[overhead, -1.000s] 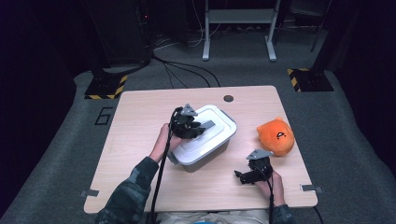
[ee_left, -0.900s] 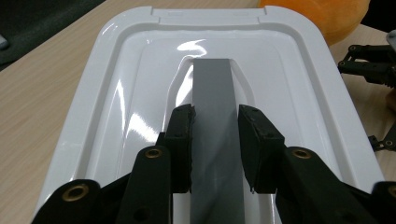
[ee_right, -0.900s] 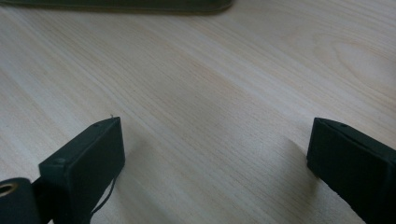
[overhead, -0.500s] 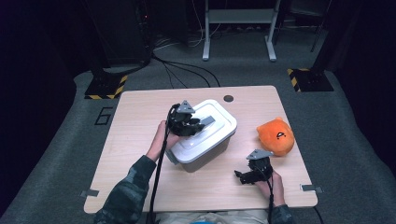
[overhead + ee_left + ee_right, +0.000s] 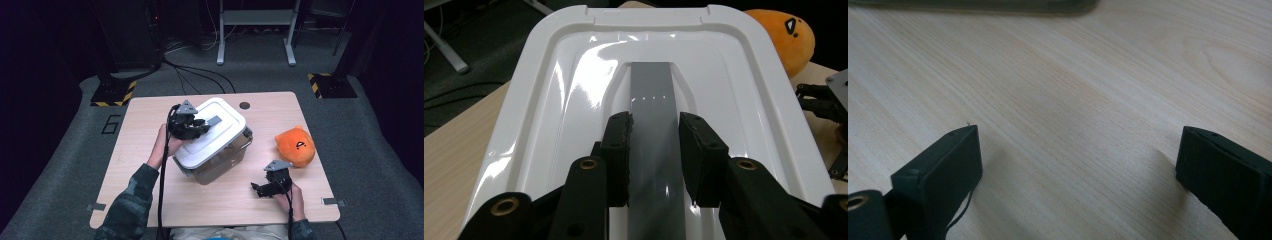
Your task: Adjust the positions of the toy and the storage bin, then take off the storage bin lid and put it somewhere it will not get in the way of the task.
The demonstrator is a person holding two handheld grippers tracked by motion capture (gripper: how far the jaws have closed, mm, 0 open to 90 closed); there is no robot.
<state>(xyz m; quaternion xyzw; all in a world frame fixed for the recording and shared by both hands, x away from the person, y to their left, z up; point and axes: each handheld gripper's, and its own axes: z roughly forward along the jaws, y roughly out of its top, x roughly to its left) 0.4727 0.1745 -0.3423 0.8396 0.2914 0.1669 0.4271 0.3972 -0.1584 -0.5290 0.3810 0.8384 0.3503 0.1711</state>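
A clear plastic box (image 5: 222,162) with a white lid (image 5: 220,135) sits mid-table, tilted. My left gripper (image 5: 202,125) is shut on the grey handle strip (image 5: 213,120) on top of the lid. In the left gripper view the two jaws of the left gripper (image 5: 655,127) press on both sides of the handle (image 5: 651,90), which runs along the lid (image 5: 569,80). Whether the lid has parted from the box I cannot tell. My right gripper (image 5: 257,189) lies low at the front right, apart from the box. The right gripper (image 5: 1078,150) stands open over bare wood.
An orange plush toy (image 5: 296,146) lies to the right of the box, also seen as plush (image 5: 785,35) behind the lid. The wooden table (image 5: 150,120) has a dark round hole (image 5: 244,105) near its far edge. Floor cables and stands lie beyond.
My left gripper has risen with the lid handle in it, and the box now looks tilted and higher. The right gripper and plush toy have not moved.
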